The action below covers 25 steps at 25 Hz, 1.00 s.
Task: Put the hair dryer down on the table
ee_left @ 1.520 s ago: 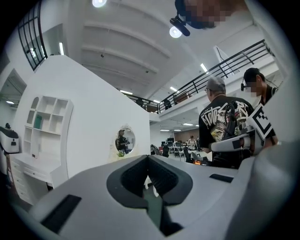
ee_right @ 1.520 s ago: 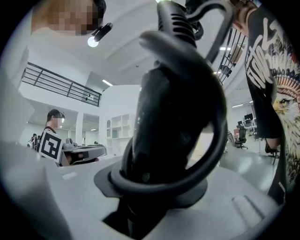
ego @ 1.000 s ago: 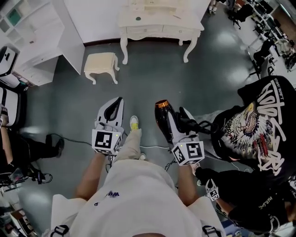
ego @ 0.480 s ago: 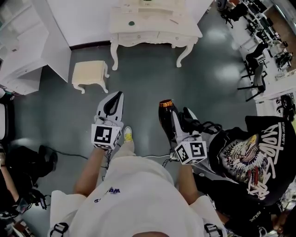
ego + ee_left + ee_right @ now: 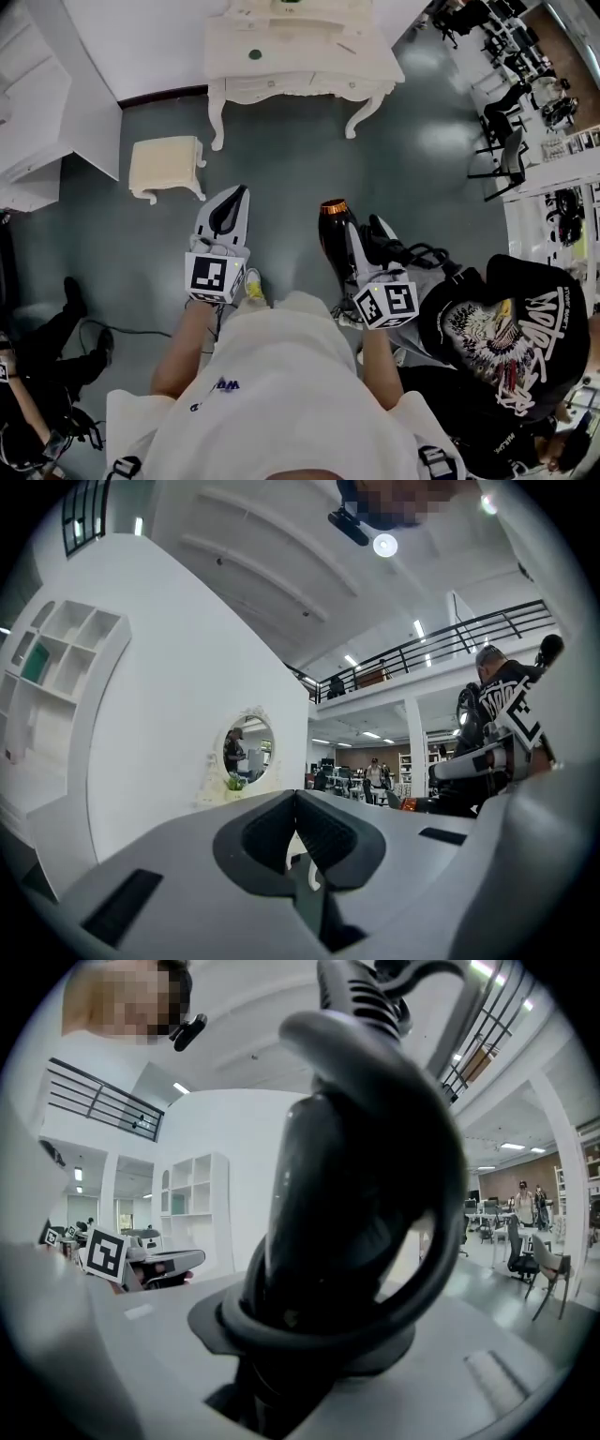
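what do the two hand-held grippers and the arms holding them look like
The left hand-held gripper and right hand-held gripper are white tapered shells with dark grey pads; each carries a cube of black-and-white square markers. The person wears a pale top, forearms uncovered.

At centre-left, left gripper (image 5: 232, 195), jaws together, empty; at centre-right, right gripper (image 5: 356, 232) clamped on hair dryer (image 5: 333, 234); both forearms (image 5: 183, 352) stretched forward, side by side.
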Available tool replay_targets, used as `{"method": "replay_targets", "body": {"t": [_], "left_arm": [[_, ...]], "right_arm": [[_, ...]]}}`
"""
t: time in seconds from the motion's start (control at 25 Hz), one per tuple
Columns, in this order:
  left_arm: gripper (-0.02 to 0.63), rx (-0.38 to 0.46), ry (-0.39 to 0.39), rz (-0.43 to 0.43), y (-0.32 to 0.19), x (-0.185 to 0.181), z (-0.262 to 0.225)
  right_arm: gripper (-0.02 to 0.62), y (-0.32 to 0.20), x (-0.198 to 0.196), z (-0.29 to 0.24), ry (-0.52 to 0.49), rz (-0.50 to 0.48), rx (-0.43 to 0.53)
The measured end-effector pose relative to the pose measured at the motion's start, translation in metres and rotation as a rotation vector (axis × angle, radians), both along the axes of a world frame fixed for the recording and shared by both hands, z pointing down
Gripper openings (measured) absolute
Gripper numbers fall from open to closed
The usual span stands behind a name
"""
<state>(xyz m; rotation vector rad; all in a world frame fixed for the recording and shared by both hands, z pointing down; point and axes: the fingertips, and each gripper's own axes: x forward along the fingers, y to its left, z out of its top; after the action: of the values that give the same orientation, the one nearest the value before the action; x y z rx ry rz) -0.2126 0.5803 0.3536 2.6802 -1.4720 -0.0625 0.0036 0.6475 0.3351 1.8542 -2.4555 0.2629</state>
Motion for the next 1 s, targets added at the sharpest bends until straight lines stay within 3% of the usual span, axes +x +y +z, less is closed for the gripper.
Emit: {"method": "replay_targets", "body": {"t": [0.24, 0.52, 1.0], "left_arm": [[0.008, -0.014, 0.002, 0.023, -0.029, 0.003, 0.005], [0.008, -0.033, -0.085, 0.037, -0.053, 0.013, 0.021], [0.008, -0.05, -0.106, 0.016, -0.176, 0.073, 0.037]], "right_arm": [[0.207, -0.029, 0.003, 0.006, 0.012, 0.032, -0.023], [0.206, -0.062, 0.01, 0.017, 0.0, 0.029, -0.022], [0.207, -0.191, 0.069, 0.034, -0.026, -0.017, -0.018]]}}
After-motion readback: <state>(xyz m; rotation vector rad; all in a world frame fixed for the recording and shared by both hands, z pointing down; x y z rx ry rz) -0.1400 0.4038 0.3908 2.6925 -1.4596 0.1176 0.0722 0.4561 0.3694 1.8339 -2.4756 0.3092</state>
